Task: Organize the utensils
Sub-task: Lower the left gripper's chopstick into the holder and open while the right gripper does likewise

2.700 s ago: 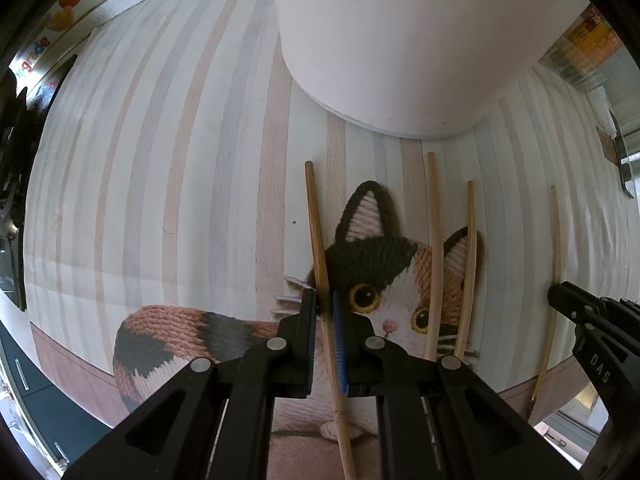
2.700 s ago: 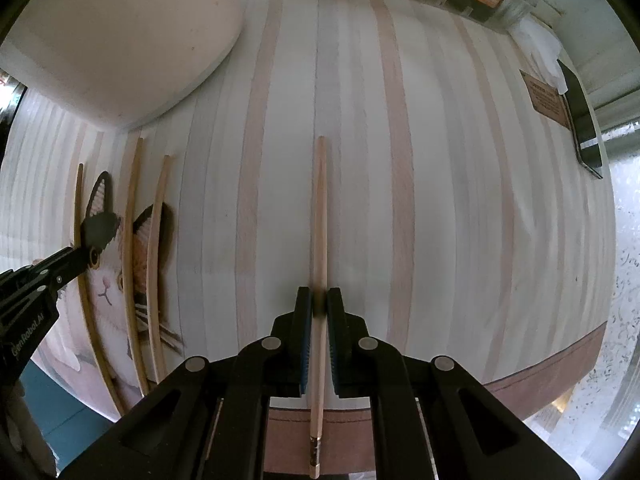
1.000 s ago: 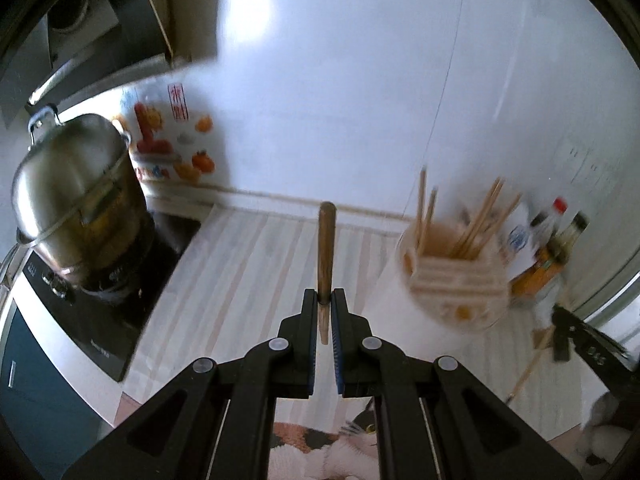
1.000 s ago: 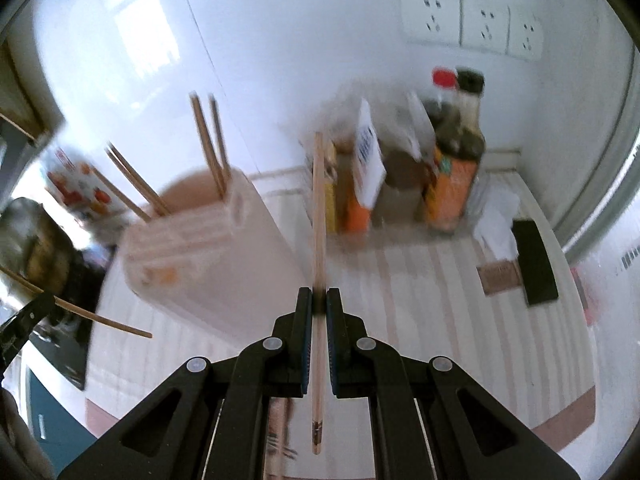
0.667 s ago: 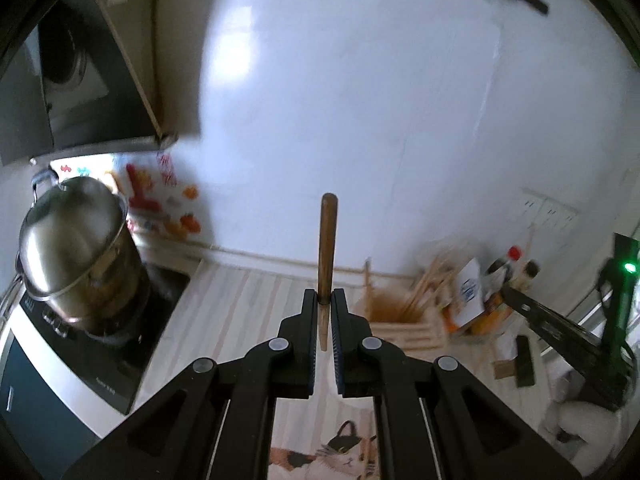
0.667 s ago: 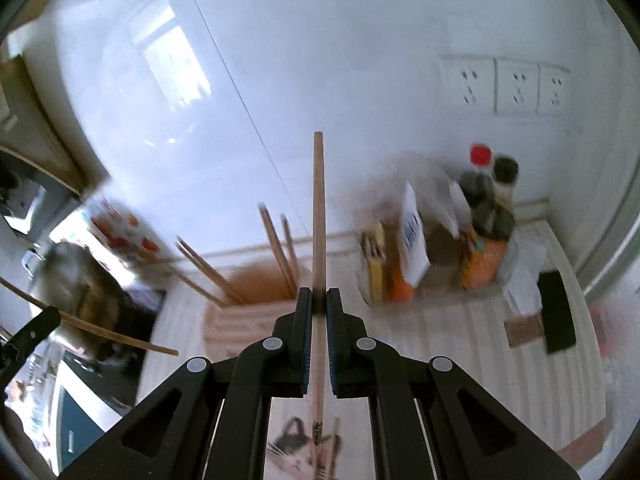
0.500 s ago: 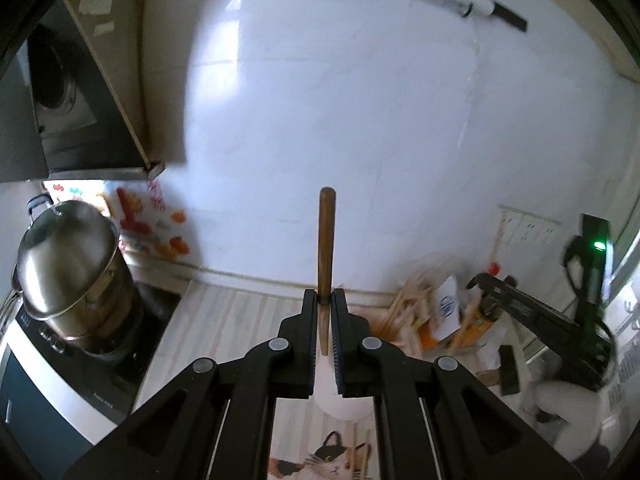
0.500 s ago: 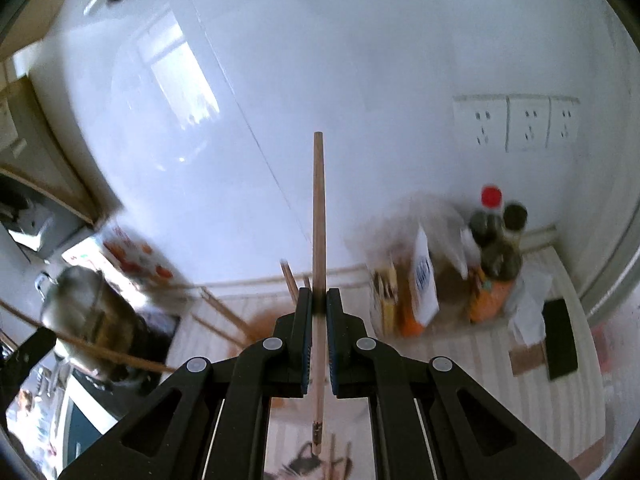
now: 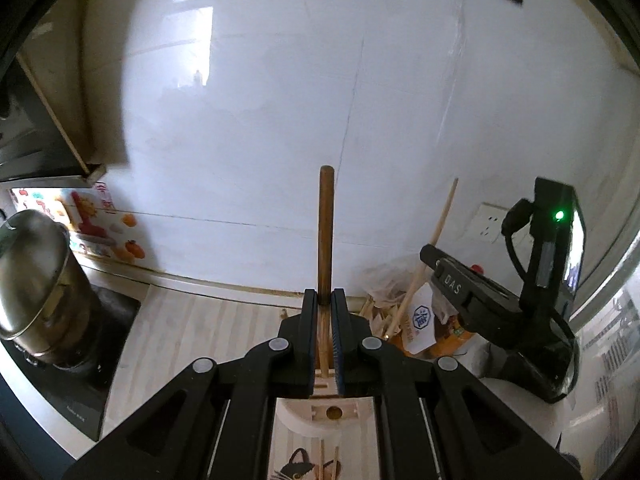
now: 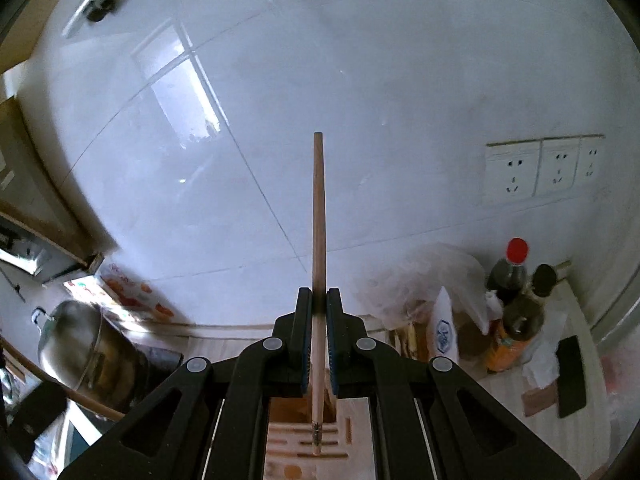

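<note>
My left gripper (image 9: 325,300) is shut on a brown wooden chopstick (image 9: 325,232) that stands upright, its lower end over the slotted top of the white utensil holder (image 9: 328,412). My right gripper (image 10: 319,300) is shut on a lighter chopstick (image 10: 318,216), also upright, its lower tip over the holder's slots (image 10: 320,444). The right gripper (image 9: 460,288) with its chopstick shows at the right of the left wrist view. Several chopsticks stand in the holder behind my left fingers. More chopsticks lie on the cat mat (image 9: 316,468) below.
A steel pot (image 9: 32,280) stands on the black hob (image 9: 76,376) at the left. Bottles (image 10: 516,304) and food packets (image 10: 440,328) stand by the white tiled wall at the right. Wall sockets (image 10: 540,168) are above them. A dark flat object (image 10: 572,376) lies on the counter.
Both grippers lifted their chopsticks off the mat, turned them upright and moved over the utensil holder. Since half a second ago they have come lower and closer to its top.
</note>
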